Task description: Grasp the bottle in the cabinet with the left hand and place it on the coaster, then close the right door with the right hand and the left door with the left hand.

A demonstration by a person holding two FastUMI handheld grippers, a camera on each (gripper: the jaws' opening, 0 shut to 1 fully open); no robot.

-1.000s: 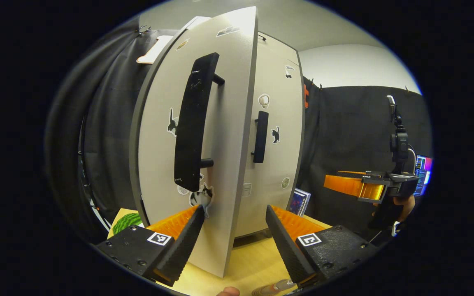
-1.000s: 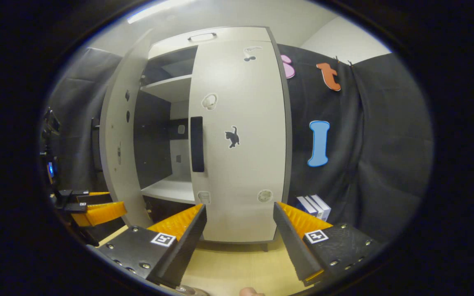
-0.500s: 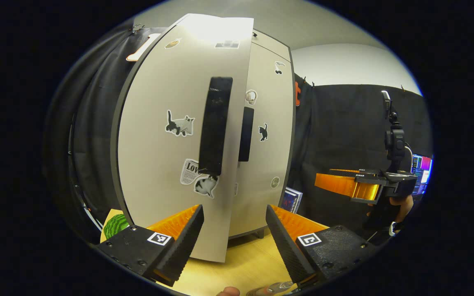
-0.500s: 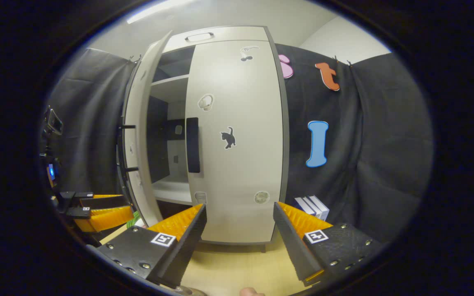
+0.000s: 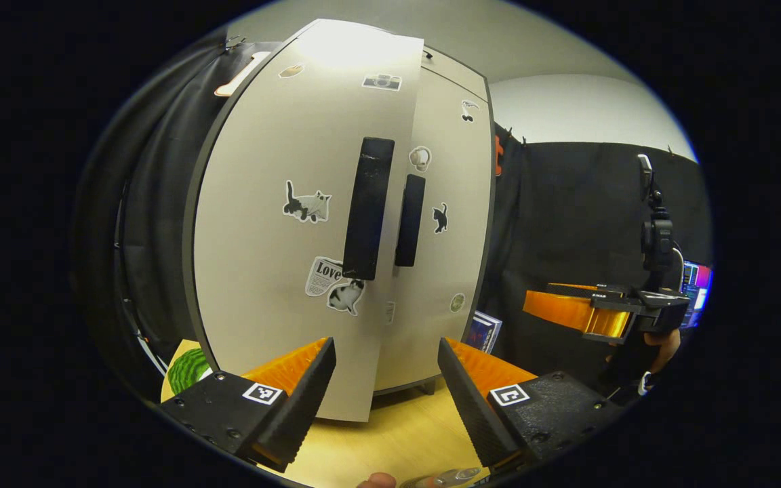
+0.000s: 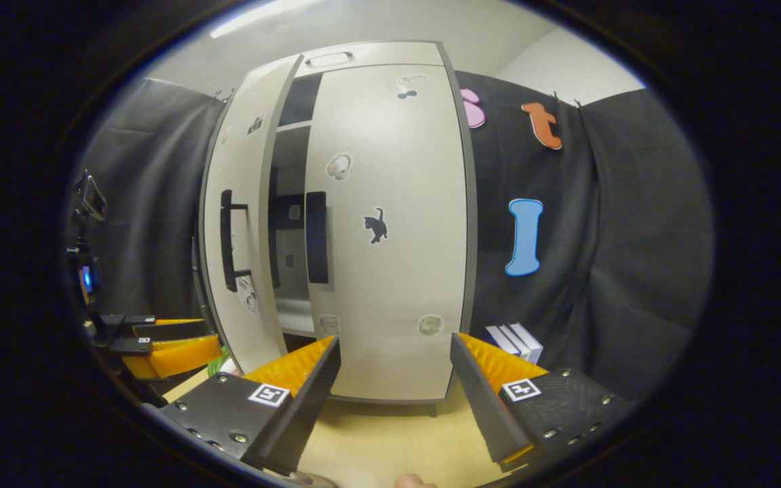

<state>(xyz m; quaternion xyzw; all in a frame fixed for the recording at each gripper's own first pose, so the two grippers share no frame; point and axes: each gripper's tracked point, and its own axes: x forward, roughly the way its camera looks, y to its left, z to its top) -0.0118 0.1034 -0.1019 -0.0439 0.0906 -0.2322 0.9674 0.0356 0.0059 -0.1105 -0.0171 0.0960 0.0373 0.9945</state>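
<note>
Cabinet (image 6: 390,230): one, pale grey, standing on the wooden counter (image 6: 390,440).
Doors: two. The right door (image 6: 397,285) is flush shut; the left door (image 5: 275,271) stands slightly ajar, a narrow gap showing a shelf inside in the right gripper view.
Handles: two black bars, one per door, near the meeting edges (image 5: 367,210) (image 5: 409,220).
Left tongs (image 5: 385,379): spread wide, empty; the left door's lower edge sits between the fingers, whether touching I cannot tell.
Right tongs (image 6: 394,390): spread wide, gripping nothing, facing the shut right door, apart from it.
Books (image 6: 516,339): a few, upright beside the cabinet's right foot.
Bottle (image 5: 448,476): one, only a clear sliver at the bottom edge of the left gripper view; coaster hidden.
</note>
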